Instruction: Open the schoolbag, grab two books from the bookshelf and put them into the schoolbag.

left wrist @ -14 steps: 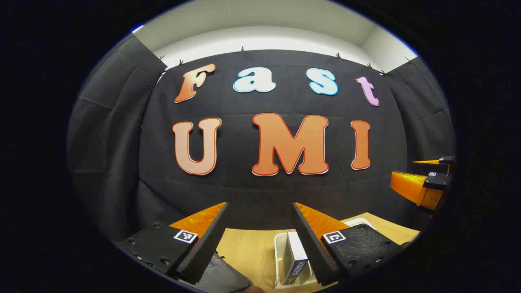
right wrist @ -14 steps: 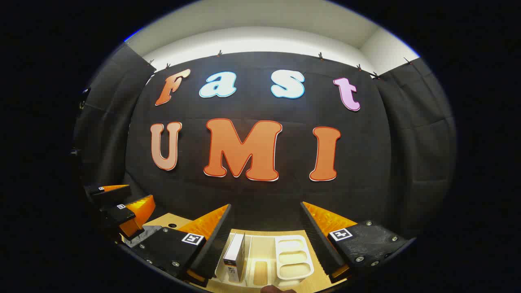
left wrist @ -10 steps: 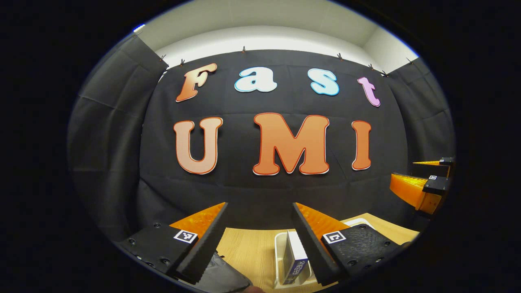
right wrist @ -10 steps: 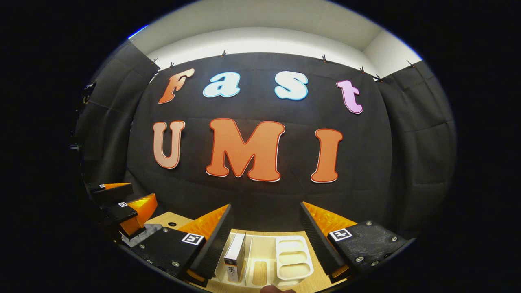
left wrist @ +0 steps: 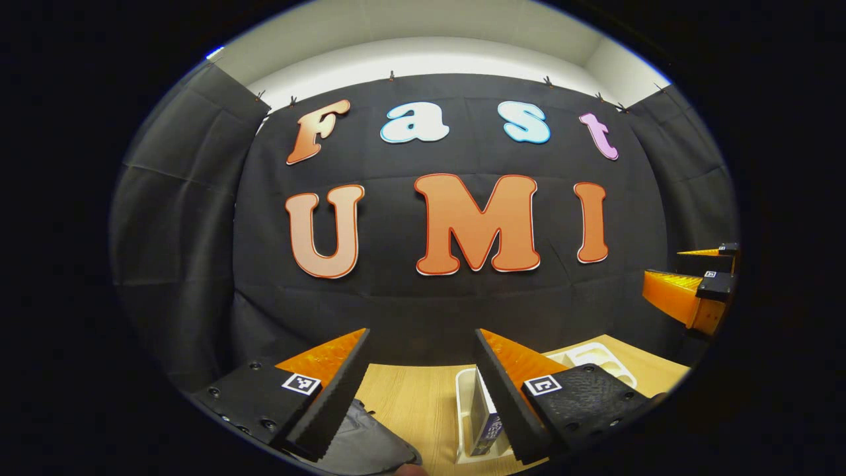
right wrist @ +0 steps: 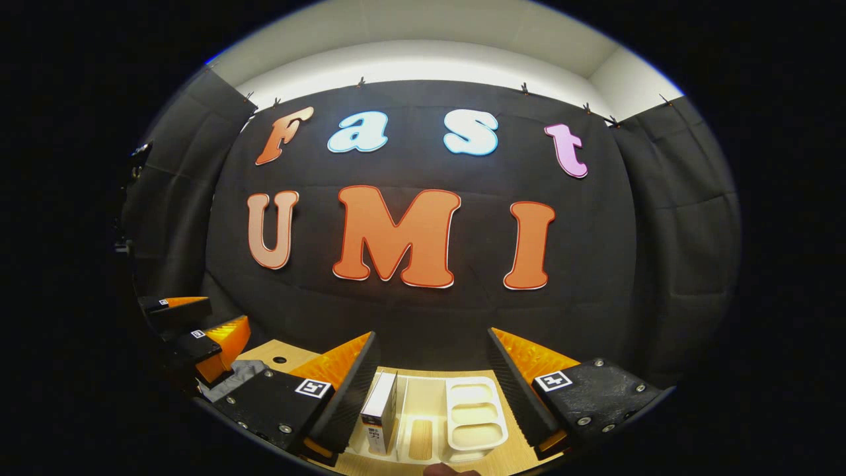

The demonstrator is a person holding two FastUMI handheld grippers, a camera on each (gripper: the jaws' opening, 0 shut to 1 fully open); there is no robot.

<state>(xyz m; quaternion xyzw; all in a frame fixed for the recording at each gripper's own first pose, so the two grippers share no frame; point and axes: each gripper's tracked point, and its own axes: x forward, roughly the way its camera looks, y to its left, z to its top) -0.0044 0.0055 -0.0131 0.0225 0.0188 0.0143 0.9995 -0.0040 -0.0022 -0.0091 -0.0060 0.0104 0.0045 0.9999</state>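
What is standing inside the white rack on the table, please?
One book stands upright in the left slot of the white rack; the slots beside it look empty. In the left gripper view, the left gripper's finger covers part of the book, so its cover cannot be seen.

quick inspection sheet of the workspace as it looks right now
surface: wooden table, bare between the things
job's things: dark schoolbag at the near edge; book upright in white bookshelf rack
clutter: white compartment tray at the rack's side
grippers: left gripper and right gripper both open, holding nothing, above the table
cables: nothing seen
surroundings: black cloth wall, white wall above
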